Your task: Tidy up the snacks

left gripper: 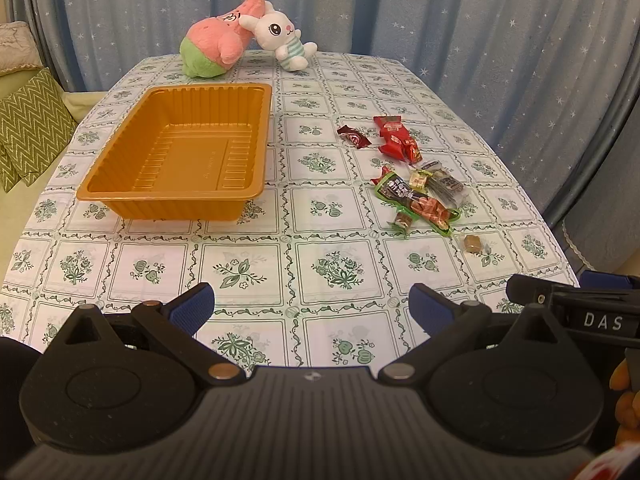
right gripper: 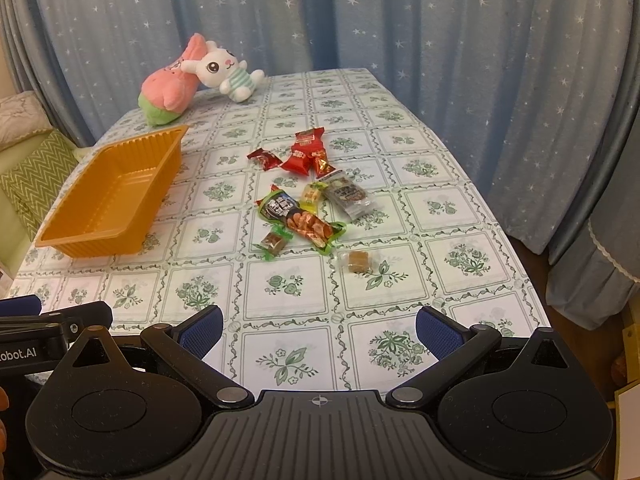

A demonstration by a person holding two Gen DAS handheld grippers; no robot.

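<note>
An empty orange plastic tray (left gripper: 120, 192) (right gripper: 60, 240) stands on the left of the table. Several wrapped snacks lie loose to its right: red packets (left gripper: 394, 136) (right gripper: 304, 152), a dark red candy (left gripper: 354, 136) (right gripper: 262, 159), a green sausage packet (left gripper: 416, 204) (right gripper: 300, 216), a clear dark packet (left gripper: 444, 184) (right gripper: 348, 196), a small green-ended candy (left gripper: 402, 222) (right gripper: 274, 242) and a brown candy in clear wrap (left gripper: 472, 243) (right gripper: 357, 261). My left gripper (left gripper: 312, 310) is open and empty above the table's near edge. My right gripper (right gripper: 318, 332) is open and empty, well short of the snacks.
A pink and green plush (left gripper: 218, 46) (right gripper: 168, 88) and a white rabbit plush (left gripper: 280, 36) (right gripper: 226, 72) lie at the table's far end. Blue star curtains hang behind and to the right. A sofa with green cushions (left gripper: 28, 128) is on the left. The other gripper's body (left gripper: 580, 308) shows at right.
</note>
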